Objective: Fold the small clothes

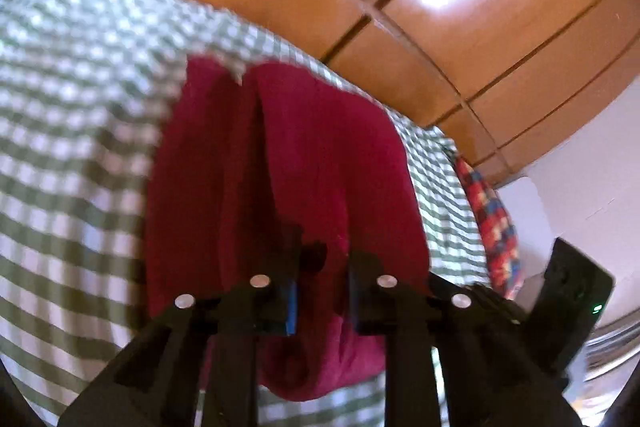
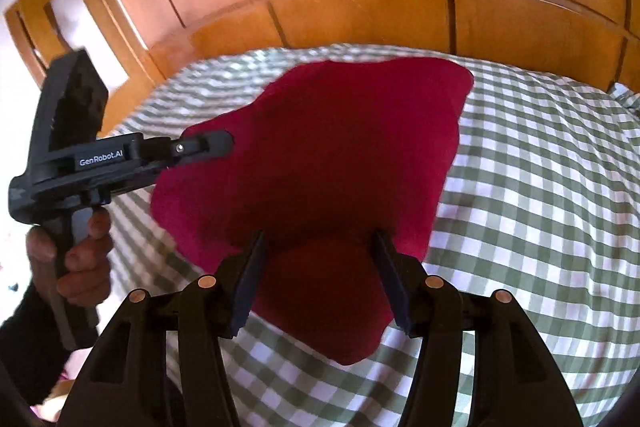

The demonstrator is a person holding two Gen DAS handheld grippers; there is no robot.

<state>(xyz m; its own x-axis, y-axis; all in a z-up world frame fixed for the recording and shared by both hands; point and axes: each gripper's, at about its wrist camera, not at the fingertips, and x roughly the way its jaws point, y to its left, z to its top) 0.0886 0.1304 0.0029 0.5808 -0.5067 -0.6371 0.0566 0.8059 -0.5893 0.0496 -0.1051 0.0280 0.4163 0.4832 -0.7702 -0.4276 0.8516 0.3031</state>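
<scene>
Nearest the right wrist camera, the right gripper (image 2: 320, 279) hangs with its jaws spread wide over the near corner of the red garment (image 2: 320, 163), one finger to each side of that corner and neither pad (image 2: 248, 287) pressing on the cloth, so it is released and holds nothing. The garment lies spread on the green-checked bedsheet (image 2: 540, 187), which serves as the landmark here: the cloth sits mid-sheet, its far edge short of the wooden headboard (image 2: 360, 7) behind. At the garment's left edge, the left gripper (image 2: 224, 143), held in the person's hand (image 2: 80, 259), has its fingers drawn close together at the cloth; from its own camera the left gripper (image 1: 322, 301) shows red fabric bunched and rising between the narrow jaws, so it reads as clenched on the garment, though blur leaves the contact itself unclear. To fold well, the right gripper would likely need to close on its corner low against the sheet, taking one layer only, then both corners should lift together and travel level toward the headboard side, keeping the edge taut so no crease forms across the sheet.
</scene>
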